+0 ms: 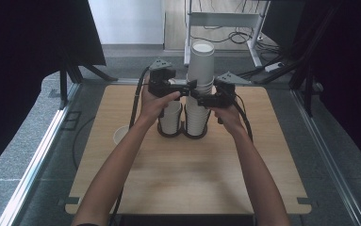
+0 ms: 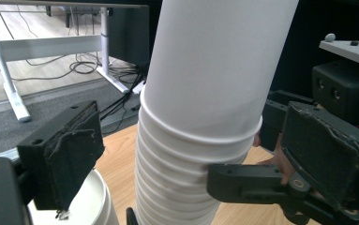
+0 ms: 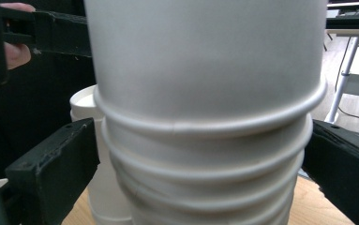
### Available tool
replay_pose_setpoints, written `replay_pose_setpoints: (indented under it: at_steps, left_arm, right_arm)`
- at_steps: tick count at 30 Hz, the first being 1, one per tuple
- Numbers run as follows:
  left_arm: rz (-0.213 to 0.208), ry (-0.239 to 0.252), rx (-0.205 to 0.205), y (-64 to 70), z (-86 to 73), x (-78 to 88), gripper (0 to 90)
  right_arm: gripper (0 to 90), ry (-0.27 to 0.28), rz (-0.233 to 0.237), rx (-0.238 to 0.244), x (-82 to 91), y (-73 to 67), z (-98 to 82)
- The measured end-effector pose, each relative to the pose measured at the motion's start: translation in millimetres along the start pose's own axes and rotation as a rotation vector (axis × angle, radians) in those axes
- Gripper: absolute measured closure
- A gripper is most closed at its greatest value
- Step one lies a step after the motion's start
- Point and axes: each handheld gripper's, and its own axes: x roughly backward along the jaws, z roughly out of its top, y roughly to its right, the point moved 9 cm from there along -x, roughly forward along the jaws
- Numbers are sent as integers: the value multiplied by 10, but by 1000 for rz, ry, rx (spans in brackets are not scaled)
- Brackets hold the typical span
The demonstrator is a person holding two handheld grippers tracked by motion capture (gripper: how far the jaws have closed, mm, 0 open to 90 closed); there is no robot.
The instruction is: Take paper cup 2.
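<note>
A tall stack of white paper cups (image 1: 200, 80) stands in a black ring holder (image 1: 193, 136) at the table's far middle. A shorter cup stack (image 1: 171, 117) sits in the ring to its left. My left gripper (image 1: 190, 87) comes in from the left, open, its jaws straddling the tall stack (image 2: 200, 93) with a gap on each side. Its midpoint (image 2: 191, 145) lies at the rim of the raised upper cup. My right gripper (image 1: 199, 98) comes from the right and is shut on the tall stack (image 3: 205, 70), at the nested rims (image 3: 200, 159). The short stack (image 3: 84, 110) shows behind.
A single white cup (image 1: 120, 135) stands on the wooden table (image 1: 187, 174) at the left. Beyond the far edge stands a white desk frame (image 1: 225, 20) with cables on the floor. Dark curtains hang on both sides, and metal rails (image 1: 41, 155) run along the table.
</note>
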Motion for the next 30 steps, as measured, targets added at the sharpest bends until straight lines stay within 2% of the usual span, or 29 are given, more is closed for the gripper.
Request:
replay_pose_setpoints:
  at_steps: [7,11,18,23,30]
  left_arm:
    - [-4,1,0,4,20,-38,64]
    - [-3,-3,-6,4,21,-83,64]
    - [-2,-9,-19,26,65,-179,64]
    - [5,-18,-43,55,98,-271,62]
    - [1,-28,-47,71,109,-406,45]
  right_arm:
    - [19,4,6,-9,-9,23,7]
    - [28,2,6,18,3,8,6]
    - [39,1,-1,35,18,-3,7]
    - [42,10,-3,48,15,8,11]
    - [44,4,-1,39,19,3,6]
